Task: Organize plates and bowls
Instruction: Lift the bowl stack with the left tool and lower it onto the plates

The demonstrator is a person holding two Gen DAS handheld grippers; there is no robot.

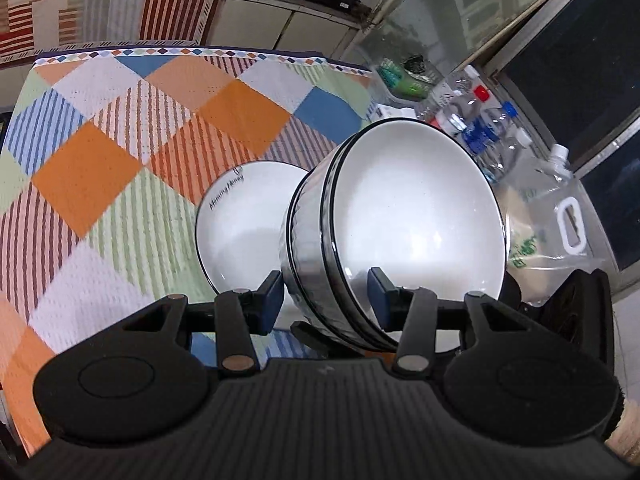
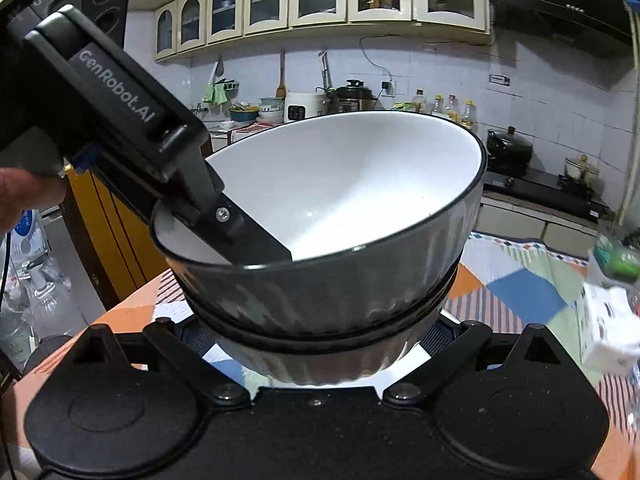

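two nested grey ribbed ceramic bowls with white insides and black rims (image 1: 400, 232) fill the middle right of the left wrist view, tipped on their side so the white inside faces the camera. the left gripper (image 1: 328, 292) has its fingers (image 1: 272, 300) clamped across the wall of the stack, one blue pad outside at the lower centre, the other inside the top bowl. in the right wrist view the same stacked bowls (image 2: 320, 288) sit at the centre, and the left gripper's black finger reaches over the rim from the upper left. the right gripper (image 2: 316, 344) has its fingers at the two sides of the lower bowl, low in the frame; whether the pads press on it cannot be told. a white round plate with a black rim and script lettering (image 1: 236, 224) lies on the desk, just left of the bowls in the left wrist view. the desk wears a patchwork cloth of orange, blue and striped squares (image 1: 120, 152).
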